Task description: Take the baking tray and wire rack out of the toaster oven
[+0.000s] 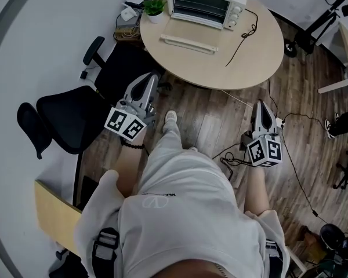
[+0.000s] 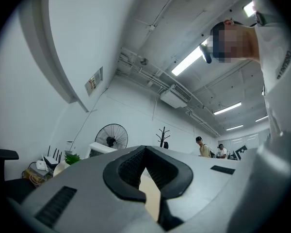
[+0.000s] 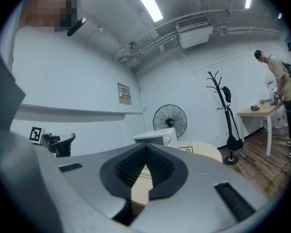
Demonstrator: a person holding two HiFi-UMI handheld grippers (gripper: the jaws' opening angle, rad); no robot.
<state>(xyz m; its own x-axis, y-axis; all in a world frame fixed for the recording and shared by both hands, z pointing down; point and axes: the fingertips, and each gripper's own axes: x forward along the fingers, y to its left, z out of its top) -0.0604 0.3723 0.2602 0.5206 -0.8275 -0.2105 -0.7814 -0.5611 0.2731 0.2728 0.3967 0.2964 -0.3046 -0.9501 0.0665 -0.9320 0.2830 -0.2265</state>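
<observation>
The white toaster oven stands at the far side of the round wooden table, with a white handle bar lying in front of it. From here I cannot make out the baking tray or the wire rack inside. My left gripper is held over the floor short of the table's near left edge, shut and empty. My right gripper hangs over the floor near the table's right edge, also shut and empty. In the right gripper view the oven shows just beyond the closed jaws.
A black office chair stands at my left, close to the left gripper. A potted plant sits left of the oven, and the oven's black cord trails across the table. Cables lie on the wooden floor at right. A standing fan is behind the table.
</observation>
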